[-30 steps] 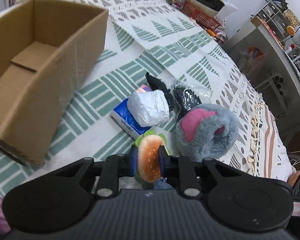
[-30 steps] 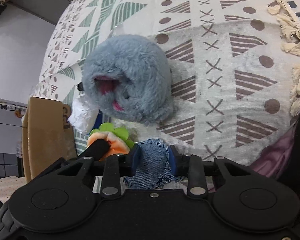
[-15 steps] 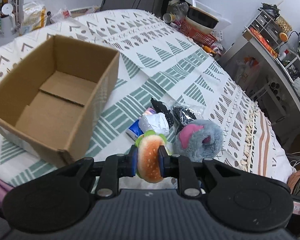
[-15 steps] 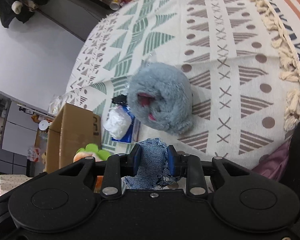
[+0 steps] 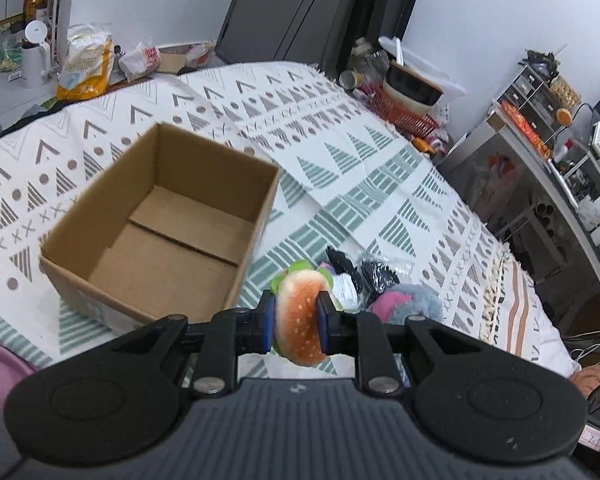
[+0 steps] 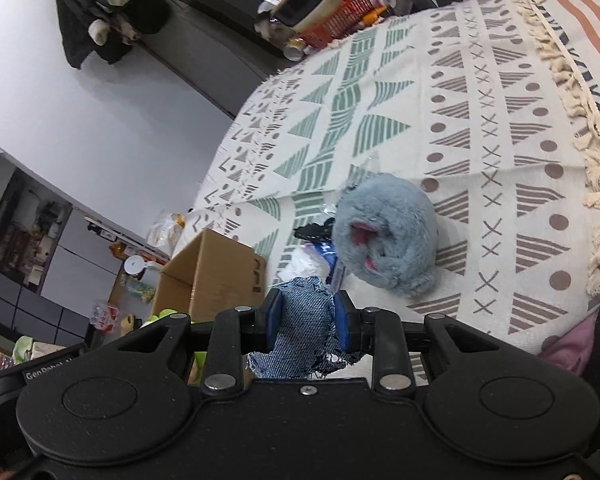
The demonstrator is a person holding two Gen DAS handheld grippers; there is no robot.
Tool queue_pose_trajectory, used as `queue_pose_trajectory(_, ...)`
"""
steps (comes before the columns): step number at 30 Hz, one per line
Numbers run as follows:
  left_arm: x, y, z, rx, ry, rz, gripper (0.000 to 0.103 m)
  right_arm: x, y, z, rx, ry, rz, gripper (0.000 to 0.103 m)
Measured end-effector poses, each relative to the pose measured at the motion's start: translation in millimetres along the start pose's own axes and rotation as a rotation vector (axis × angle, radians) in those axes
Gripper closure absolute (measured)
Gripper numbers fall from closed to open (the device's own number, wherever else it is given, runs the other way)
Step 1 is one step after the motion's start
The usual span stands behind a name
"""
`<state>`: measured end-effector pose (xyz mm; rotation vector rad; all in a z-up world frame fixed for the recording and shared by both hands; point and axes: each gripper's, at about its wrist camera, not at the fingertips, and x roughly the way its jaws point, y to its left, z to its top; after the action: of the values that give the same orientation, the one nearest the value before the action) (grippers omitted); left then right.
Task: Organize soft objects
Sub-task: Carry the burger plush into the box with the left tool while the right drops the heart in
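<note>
Pinching plush burger point(image 5: 300, 320) in left jaws, denim scrap point(image 6: 304, 332) in right; carrying both over cardboard box point(image 5: 160, 224) rim before releasing.

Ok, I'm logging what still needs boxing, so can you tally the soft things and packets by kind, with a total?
Plush toys: 2, the burger plush held in the left gripper and the grey plush on the cloth.
Denim pieces: 1, the denim scrap held in the right gripper.
Tissue packs: 1, the blue tissue pack.
Black packets: 2.
Total: 6.
</note>
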<state>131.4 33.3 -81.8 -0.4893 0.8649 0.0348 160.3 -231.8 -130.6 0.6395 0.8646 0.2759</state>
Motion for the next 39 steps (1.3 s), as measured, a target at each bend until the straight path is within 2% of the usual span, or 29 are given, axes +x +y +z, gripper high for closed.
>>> queue_pose_trajectory(3, -13.0, 12.1, 10.4, -0.041, -0.009, -0.024, 0.083, -3.4, 7.3, -0.3, -0.016, -0.002, 0.007, 0.075)
queue_pose_trajectory(8, -31.8, 29.5, 27.5, -0.07, -0.052, -0.015, 0.083, -7.9, 20.3, 0.9, -0.027, -0.001, 0.02, 0.075)
queue_pose_trajectory(12, -42.3, 42.8, 39.9, -0.051, -0.096, -0.005, 0.083, -6.4, 31.4, 3.9, 0.012, 0.025, 0.051, 0.075)
queue_pose_trajectory(18, -45.1, 68.3, 53.9, -0.077, -0.1, 0.013, 0.083, 0.2, 64.1, 7.3, 0.004, 0.03, 0.075, 0.075)
queue_pose_trajectory(30, -28.7, 113.9, 64.5, -0.149, -0.05, 0.027, 0.083, 38.4, 122.8, 1.9, -0.065, 0.081, 0.067, 0.075)
queue_pose_trajectory(39, -2.1, 129.5, 62.8, -0.167, 0.036, 0.014, 0.083, 72.1, 155.8, -17.4, -0.137, 0.137, 0.029, 0.075)
